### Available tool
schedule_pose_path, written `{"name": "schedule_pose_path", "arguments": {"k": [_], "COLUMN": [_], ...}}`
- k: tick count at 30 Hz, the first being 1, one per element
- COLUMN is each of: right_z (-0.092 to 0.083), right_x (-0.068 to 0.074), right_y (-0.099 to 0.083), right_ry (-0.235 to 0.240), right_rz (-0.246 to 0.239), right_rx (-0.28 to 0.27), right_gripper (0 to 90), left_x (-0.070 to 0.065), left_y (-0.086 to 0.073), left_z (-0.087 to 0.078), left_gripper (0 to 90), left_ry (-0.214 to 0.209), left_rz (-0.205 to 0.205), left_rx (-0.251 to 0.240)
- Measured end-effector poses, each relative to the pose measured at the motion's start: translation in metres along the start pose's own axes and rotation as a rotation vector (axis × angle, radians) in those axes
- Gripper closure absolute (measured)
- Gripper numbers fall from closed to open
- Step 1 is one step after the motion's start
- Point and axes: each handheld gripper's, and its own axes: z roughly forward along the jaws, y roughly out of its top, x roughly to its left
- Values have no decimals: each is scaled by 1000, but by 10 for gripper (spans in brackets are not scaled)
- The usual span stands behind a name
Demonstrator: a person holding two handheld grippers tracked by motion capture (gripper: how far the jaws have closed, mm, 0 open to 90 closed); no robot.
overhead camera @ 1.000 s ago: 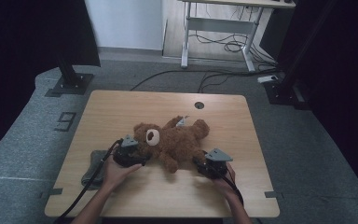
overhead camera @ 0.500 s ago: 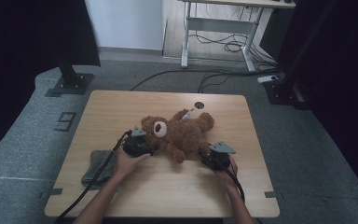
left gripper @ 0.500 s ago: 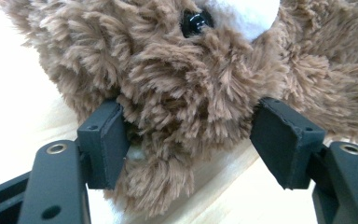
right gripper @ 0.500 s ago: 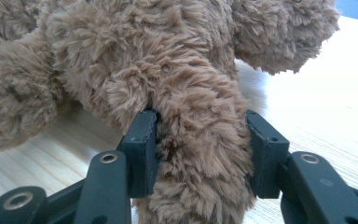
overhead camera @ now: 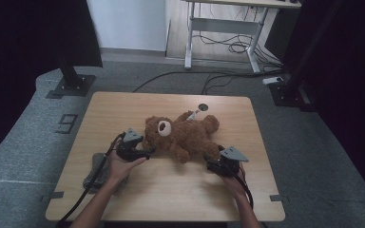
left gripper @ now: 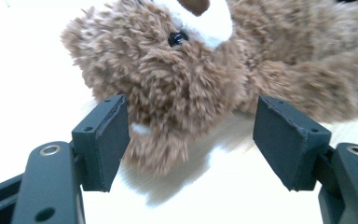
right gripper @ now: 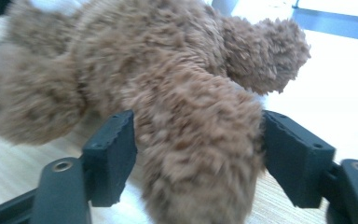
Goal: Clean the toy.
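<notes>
The bear (overhead camera: 183,134) is lying on its back mid-table (overhead camera: 123,109). Its leg is being flanked by the right gripper (right gripper: 196,158), whose jaws have just been opening. Its head is being faced by the left gripper (left gripper: 191,140), spread wide, gripping nothing.

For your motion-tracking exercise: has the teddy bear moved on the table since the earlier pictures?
Yes. The teddy bear has shifted and swung round: its far foot now lies nearer the round hole at the table's far edge.
</notes>
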Motion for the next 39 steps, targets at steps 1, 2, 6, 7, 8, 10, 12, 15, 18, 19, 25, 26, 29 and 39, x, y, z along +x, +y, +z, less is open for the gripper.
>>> {"name": "schedule_pose_path", "arguments": {"k": [1,2,6,7,8,10,12,15,18,19,25,26,29,39], "right_z": [-4,-6,-15,-17,-19,-23,-27,-33,-43,-43,-50,-49,-46,-40], "right_x": [1,1,4,4,5,5,5,3,-1,-1,-4,-4,-3,-1], "right_y": [0,1,2,2,2,0,-2,-8,-19,-19,-35,-36,-38,-39], "right_ry": [13,19,37,42,46,56,59,63,75,75,92,90,85,78], "right_rz": [2,-1,-4,-3,-3,-5,-16,-22,-8,-8,9,6,-3,-36], "right_rx": [-8,-11,-26,-27,-27,-26,-23,-11,0,0,33,43,59,83], "right_gripper": [267,262,257,257,257,257,257,257,257,257,260,260,260,259], "left_x": [0,0,-1,-2,-2,-1,0,2,6,7,18,20,23,33], "left_y": [0,-1,-6,-8,-10,-16,-22,-31,-41,-44,-61,-64,-71,-86], "left_z": [-5,-11,-33,-37,-41,-47,-53,-60,-68,-71,-86,-88,-93,-100], "left_gripper": [273,274,273,272,270,270,270,271,271,271,280,280,280,280], "left_ry": [-4,-7,-14,-19,-23,-32,-43,-31,-20,-17,17,20,29,33], "left_rz": [-4,-5,-2,-3,-1,-11,-24,-28,-39,-42,-62,-69,-74,-97], "left_rx": [-7,-16,-30,-28,-26,-23,-24,-15,-21,-23,-28,-30,-22,-14]}}
